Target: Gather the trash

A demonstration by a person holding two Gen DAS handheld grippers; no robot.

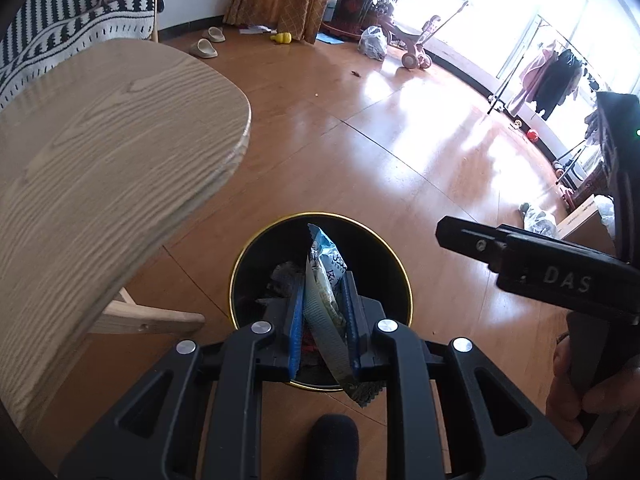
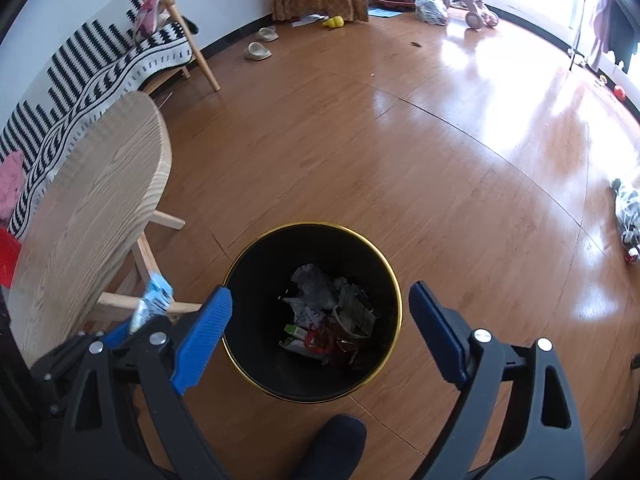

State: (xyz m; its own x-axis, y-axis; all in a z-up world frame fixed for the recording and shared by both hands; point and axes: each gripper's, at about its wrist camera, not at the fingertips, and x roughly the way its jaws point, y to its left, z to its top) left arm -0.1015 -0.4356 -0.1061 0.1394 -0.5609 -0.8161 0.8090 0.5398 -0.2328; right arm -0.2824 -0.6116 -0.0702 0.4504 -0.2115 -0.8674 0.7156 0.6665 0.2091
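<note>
Trash already lies in the black bin [image 2: 312, 312], over which the left gripper [image 1: 323, 312] pinches a blue-white wrapper [image 1: 326, 280] not yet dropped, while the right gripper [image 2: 320, 320] hangs wide open, empty.

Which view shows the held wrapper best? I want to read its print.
The left wrist view: the wrapper fills the left gripper over the bin. The right wrist view shows only its blue tip at the edge.
</note>
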